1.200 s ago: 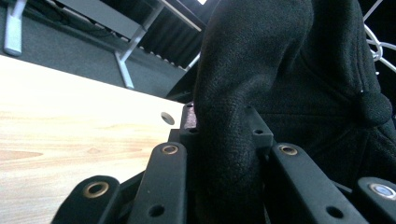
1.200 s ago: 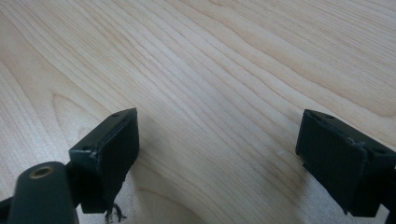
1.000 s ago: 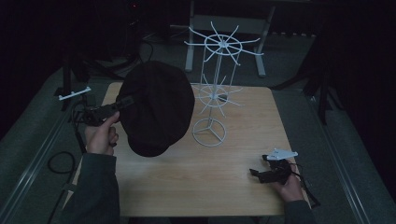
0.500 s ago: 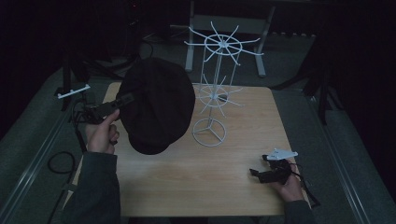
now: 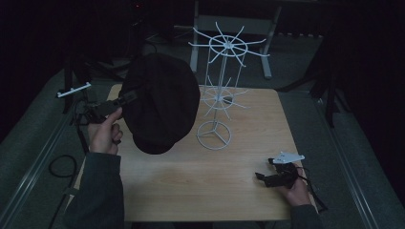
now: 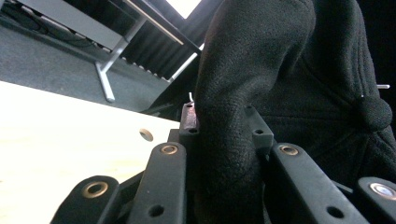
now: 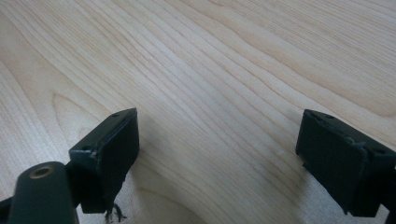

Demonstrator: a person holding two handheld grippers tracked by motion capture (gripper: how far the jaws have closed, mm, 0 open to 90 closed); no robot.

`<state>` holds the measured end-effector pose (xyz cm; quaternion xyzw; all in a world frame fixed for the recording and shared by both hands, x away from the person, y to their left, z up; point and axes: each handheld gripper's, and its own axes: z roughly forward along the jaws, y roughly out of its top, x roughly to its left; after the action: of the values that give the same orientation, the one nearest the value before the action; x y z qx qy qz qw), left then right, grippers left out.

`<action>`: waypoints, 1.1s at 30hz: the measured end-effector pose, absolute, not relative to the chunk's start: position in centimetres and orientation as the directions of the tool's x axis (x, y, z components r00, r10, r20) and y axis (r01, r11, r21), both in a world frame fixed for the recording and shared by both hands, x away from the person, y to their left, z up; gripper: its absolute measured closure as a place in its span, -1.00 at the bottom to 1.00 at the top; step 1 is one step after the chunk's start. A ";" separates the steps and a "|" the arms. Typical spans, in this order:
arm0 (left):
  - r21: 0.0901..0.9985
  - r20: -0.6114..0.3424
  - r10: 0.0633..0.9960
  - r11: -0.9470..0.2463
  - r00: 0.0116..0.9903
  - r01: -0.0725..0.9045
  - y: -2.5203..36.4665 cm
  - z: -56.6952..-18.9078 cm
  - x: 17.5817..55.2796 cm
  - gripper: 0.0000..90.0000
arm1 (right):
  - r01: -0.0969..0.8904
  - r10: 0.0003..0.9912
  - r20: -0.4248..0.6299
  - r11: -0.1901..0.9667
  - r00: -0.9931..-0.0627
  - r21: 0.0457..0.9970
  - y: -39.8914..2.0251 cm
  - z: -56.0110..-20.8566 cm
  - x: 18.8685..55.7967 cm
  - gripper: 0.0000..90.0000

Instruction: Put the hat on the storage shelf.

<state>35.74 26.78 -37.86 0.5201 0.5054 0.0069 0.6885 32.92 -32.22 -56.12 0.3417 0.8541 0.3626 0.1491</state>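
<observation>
Across the dim high view, a pale wooden surface (image 5: 191, 191) carries a white wire rack (image 5: 219, 95); the left gripper (image 5: 125, 99) holds a dark cap (image 5: 162, 102) aloft, left of it. Left gripper view: jaws pinch the cap's fabric. Right gripper view: right gripper (image 7: 217, 149) jaws wide over bare wood.

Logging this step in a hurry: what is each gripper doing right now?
Left gripper: shut on the black hat, held up off the table.
Right gripper: open, holding nothing, low over the wooden table.
</observation>
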 end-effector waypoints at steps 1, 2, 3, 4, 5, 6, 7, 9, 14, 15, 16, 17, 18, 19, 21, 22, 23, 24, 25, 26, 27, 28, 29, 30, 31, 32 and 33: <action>0.723 -0.689 0.535 0.459 0.489 0.516 26.8 -37.9 35.7 0.69 | 0.476 0.692 -0.007 0.504 -0.722 0.721 -32.2 -56.1 32.9 -0.71; 0.725 -0.687 0.535 0.457 0.491 0.516 26.8 -37.8 35.8 0.69 | 0.476 0.692 -0.007 0.504 -0.722 0.721 -32.2 -56.1 32.9 -0.71; 0.726 -0.686 0.536 0.457 0.492 0.515 26.8 -37.7 35.8 0.69 | 0.475 0.692 -0.007 0.504 -0.722 0.721 -32.2 -56.1 32.9 -0.71; 0.727 -0.685 0.536 0.455 0.494 0.515 26.8 -37.6 35.8 0.69 | 0.475 0.692 -0.007 0.504 -0.722 0.721 -32.2 -56.1 32.9 -0.71; 0.726 -0.686 0.535 0.457 0.494 0.513 26.7 -37.6 35.8 0.69 | 0.476 0.692 -0.007 0.504 -0.722 0.721 -32.2 -56.1 32.9 -0.71; 0.726 -0.686 0.533 0.459 0.495 0.512 26.7 -37.5 35.8 0.69 | 0.475 0.692 -0.007 0.504 -0.722 0.721 -32.2 -56.1 32.9 -0.71; 0.726 -0.686 0.532 0.459 0.496 0.512 26.7 -37.5 35.8 0.69 | 0.475 0.692 -0.008 0.504 -0.722 0.721 -32.2 -56.1 32.9 -0.71; 0.726 -0.687 0.530 0.461 0.498 0.510 26.7 -37.3 35.8 0.69 | 0.476 0.692 -0.007 0.503 -0.722 0.721 -32.2 -56.1 32.9 -0.71; 0.727 -0.686 0.527 0.462 0.502 0.508 26.7 -37.1 35.9 0.69 | 0.475 0.692 -0.007 0.504 -0.722 0.721 -32.2 -56.1 32.9 -0.71; 0.727 -0.686 0.527 0.462 0.502 0.508 26.7 -37.1 35.9 0.69 | 0.475 0.692 -0.007 0.504 -0.722 0.721 -32.2 -56.1 32.9 -0.71; 0.728 -0.685 0.526 0.463 0.504 0.506 26.6 -37.0 35.9 0.69 | 0.476 0.692 -0.007 0.504 -0.722 0.721 -32.2 -56.1 32.9 -0.71; 0.727 -0.686 0.524 0.465 0.505 0.506 26.6 -36.9 36.0 0.69 | 0.475 0.692 -0.007 0.504 -0.722 0.721 -32.2 -56.1 32.9 -0.71; 0.724 -0.689 0.519 0.467 0.505 0.507 26.6 -36.9 36.0 0.69 | 0.475 0.692 -0.007 0.504 -0.722 0.721 -32.2 -56.1 32.9 -0.71; 0.723 -0.690 0.517 0.468 0.506 0.508 26.7 -36.9 36.0 0.69 | 0.475 0.692 -0.008 0.504 -0.722 0.721 -32.2 -56.1 32.9 -0.71; 0.723 -0.691 0.515 0.468 0.508 0.509 26.7 -36.9 36.1 0.69 | 0.475 0.692 -0.007 0.504 -0.722 0.721 -32.2 -56.1 32.9 -0.71; 0.722 -0.691 0.514 0.469 0.508 0.508 26.8 -36.9 36.1 0.69 | 0.475 0.692 -0.007 0.504 -0.722 0.721 -32.2 -56.1 32.9 -0.71; 0.721 -0.693 0.513 0.471 0.507 0.508 26.8 -36.9 36.1 0.69 | 0.475 0.692 -0.007 0.504 -0.722 0.721 -32.2 -56.1 32.9 -0.71; 0.720 -0.694 0.512 0.474 0.507 0.507 26.8 -36.8 36.1 0.68 | 0.476 0.692 -0.007 0.503 -0.722 0.721 -32.2 -56.1 32.9 -0.71; 0.720 -0.694 0.512 0.474 0.506 0.507 26.8 -36.8 36.1 0.68 | 0.475 0.692 -0.007 0.504 -0.722 0.721 -32.2 -56.1 32.9 -0.71; 0.720 -0.694 0.512 0.476 0.507 0.505 26.8 -36.8 36.1 0.69 | 0.476 0.692 -0.007 0.504 -0.722 0.721 -32.2 -56.1 32.9 -0.71; 0.719 -0.695 0.510 0.478 0.507 0.504 26.8 -36.7 36.1 0.68 | 0.475 0.692 -0.007 0.504 -0.722 0.721 -32.2 -56.1 32.9 -0.71; 0.720 -0.693 0.510 0.477 0.509 0.503 26.8 -36.7 36.1 0.68 | 0.475 0.692 -0.007 0.504 -0.722 0.721 -32.2 -56.1 32.9 -0.71; 0.720 -0.693 0.509 0.478 0.510 0.503 26.8 -36.7 36.1 0.69 | 0.475 0.691 -0.007 0.504 -0.722 0.721 -32.2 -56.1 32.9 -0.71; 0.720 -0.694 0.507 0.478 0.511 0.503 26.8 -36.6 36.2 0.68 | 0.475 0.692 -0.007 0.504 -0.722 0.721 -32.2 -56.1 32.9 -0.71; 0.720 -0.694 0.507 0.478 0.511 0.503 26.8 -36.6 36.2 0.69 | 0.475 0.692 -0.007 0.504 -0.722 0.721 -32.2 -56.1 32.9 -0.71; 0.719 -0.695 0.504 0.482 0.514 0.500 26.8 -36.5 36.2 0.68 | 0.475 0.692 -0.007 0.504 -0.722 0.721 -32.2 -56.1 32.9 -0.71; 0.719 -0.695 0.502 0.484 0.514 0.500 26.8 -36.5 36.2 0.68 | 0.475 0.692 -0.007 0.504 -0.722 0.721 -32.2 -56.1 32.9 -0.71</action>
<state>36.22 26.75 -36.51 0.5082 0.4929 0.0010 0.7062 32.92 -32.22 -56.12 0.3416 0.8542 0.3625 0.1492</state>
